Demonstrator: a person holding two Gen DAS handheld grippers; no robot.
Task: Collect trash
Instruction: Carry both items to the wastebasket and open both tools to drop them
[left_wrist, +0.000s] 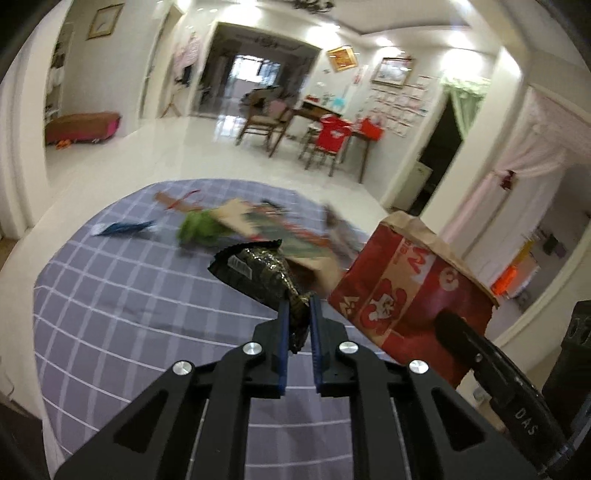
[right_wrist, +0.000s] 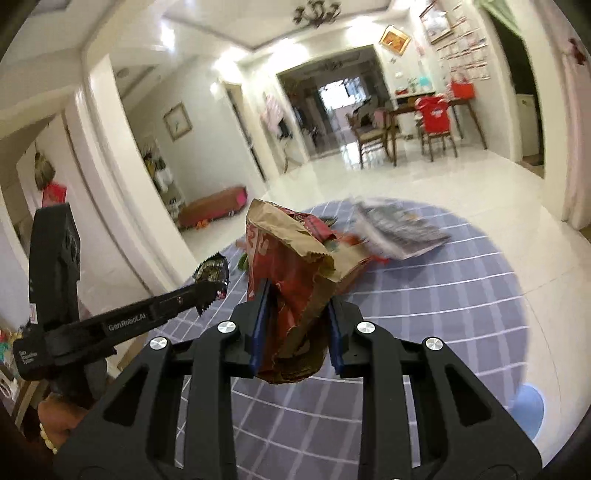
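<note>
My left gripper (left_wrist: 297, 308) is shut on the tail of a dark, shiny foil wrapper (left_wrist: 255, 264) and holds it above the purple checked tablecloth (left_wrist: 122, 317). Right beside it hangs a crumpled red and brown paper bag (left_wrist: 402, 291), with the right gripper (left_wrist: 448, 323) clamped on its lower edge. In the right wrist view, my right gripper (right_wrist: 299, 301) is shut on that bag (right_wrist: 291, 258), whose open top stands upright. To the left there, the left gripper (right_wrist: 207, 291) carries the wrapper (right_wrist: 212, 269).
More litter lies on the cloth: a green wrapper (left_wrist: 199, 229), a blue wrapper (left_wrist: 122, 228), brown paper (left_wrist: 236, 216) and a grey printed pack (right_wrist: 402, 229). A hand (right_wrist: 55, 417) grips the left tool. Dining chairs (left_wrist: 328, 142) stand beyond on the white floor.
</note>
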